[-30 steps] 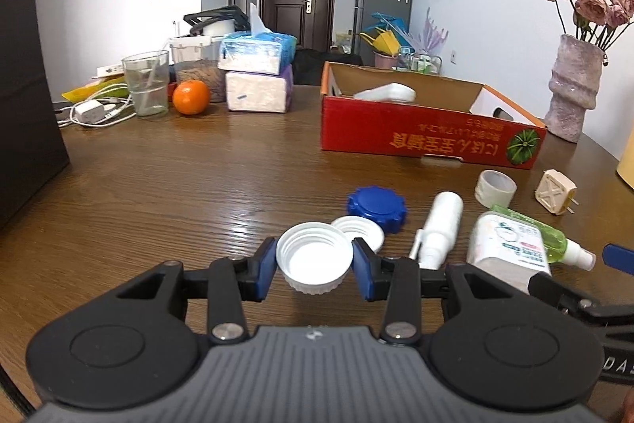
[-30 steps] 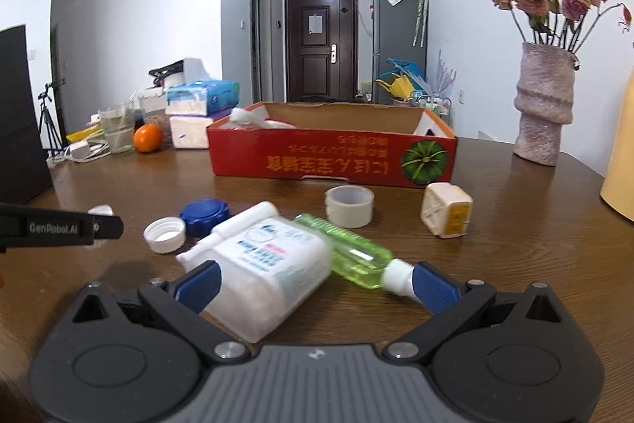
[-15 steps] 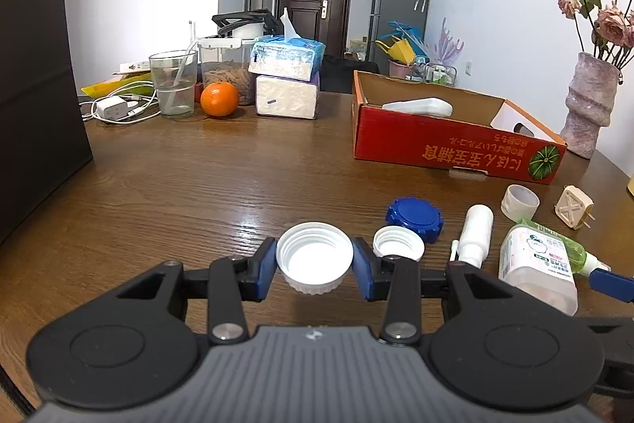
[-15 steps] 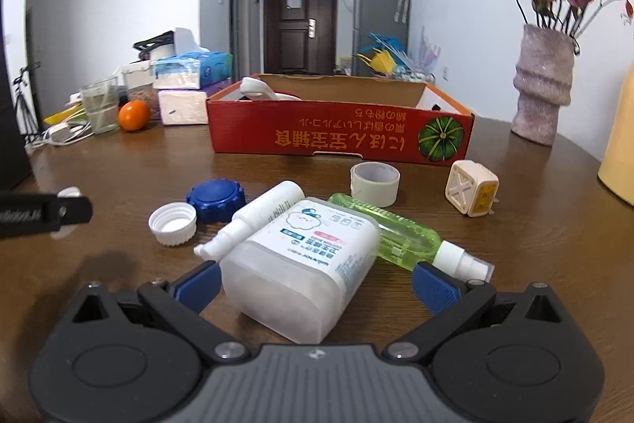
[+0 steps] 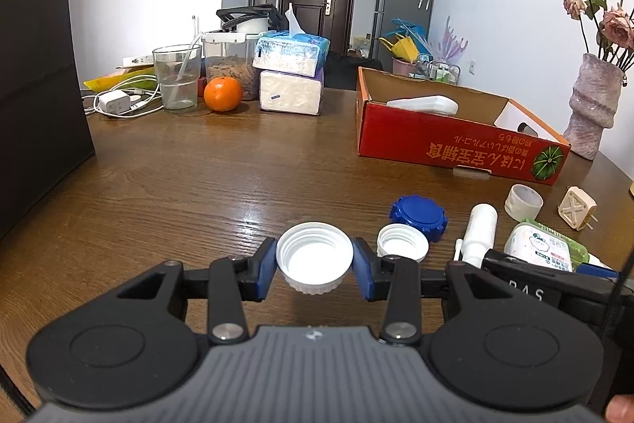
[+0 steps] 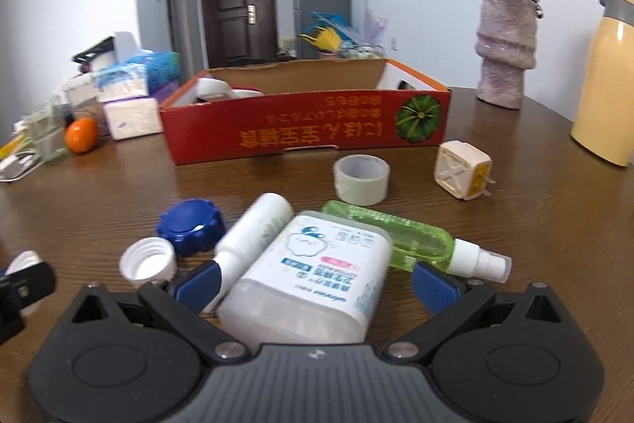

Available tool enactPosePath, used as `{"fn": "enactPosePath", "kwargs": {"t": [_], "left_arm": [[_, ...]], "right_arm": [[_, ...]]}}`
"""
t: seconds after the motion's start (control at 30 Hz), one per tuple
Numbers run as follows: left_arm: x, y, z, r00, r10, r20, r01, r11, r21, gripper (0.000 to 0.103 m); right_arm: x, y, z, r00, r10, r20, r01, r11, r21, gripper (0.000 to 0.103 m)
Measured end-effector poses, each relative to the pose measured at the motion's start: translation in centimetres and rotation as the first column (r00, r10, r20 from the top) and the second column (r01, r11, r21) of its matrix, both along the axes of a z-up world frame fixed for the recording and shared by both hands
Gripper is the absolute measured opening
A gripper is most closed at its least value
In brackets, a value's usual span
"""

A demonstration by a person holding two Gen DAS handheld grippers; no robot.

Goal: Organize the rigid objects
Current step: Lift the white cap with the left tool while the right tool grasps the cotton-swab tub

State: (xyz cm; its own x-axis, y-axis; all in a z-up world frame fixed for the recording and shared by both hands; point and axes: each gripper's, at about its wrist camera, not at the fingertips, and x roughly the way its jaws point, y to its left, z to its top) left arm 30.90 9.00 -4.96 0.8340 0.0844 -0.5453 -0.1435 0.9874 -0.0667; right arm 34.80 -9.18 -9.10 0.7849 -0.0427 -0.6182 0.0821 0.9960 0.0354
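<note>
White cap (image 5: 314,256) pinched in left tool (image 5: 314,266); right tool (image 6: 313,284) spread around flat bottle (image 6: 309,274).

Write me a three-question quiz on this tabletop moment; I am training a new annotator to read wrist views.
1. True or false: the left tool is shut on a wide white plastic screw cap.
2. Which object lies between the right tool's open fingers? A) roll of grey tape B) flat white plastic bottle with a printed label C) scalloped blue plastic lid
3. Fill in: the green transparent spray bottle lies on its ____.

Key: 1 true; 2 B; 3 side.
</note>
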Motion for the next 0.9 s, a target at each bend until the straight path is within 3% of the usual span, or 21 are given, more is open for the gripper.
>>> {"fn": "enactPosePath", "kwargs": {"t": [0.33,0.73,0.9], "left_arm": [[0.0,0.0,0.0,1.000,-0.001,0.003,0.001,1.000,-0.003,0.041],[0.3,0.0,-0.3,1.000,0.004,-0.012,-0.004,1.000,-0.004,0.041],[0.4,0.1,-0.4,1.000,0.001,-0.011,-0.001,1.000,-0.008,0.041]], "right_arm": [[0.5,-2.9,-0.4,1.000,-0.004,-0.016,0.004,0.999,0.034,0.065],[0.8,-3.9,-0.7,0.994,0.105,-0.020,-0.104,0.993,0.061,0.065],[-0.6,-4.8,-0.1,0.990,0.137,0.036,-0.139,0.987,0.079,0.064]]}}
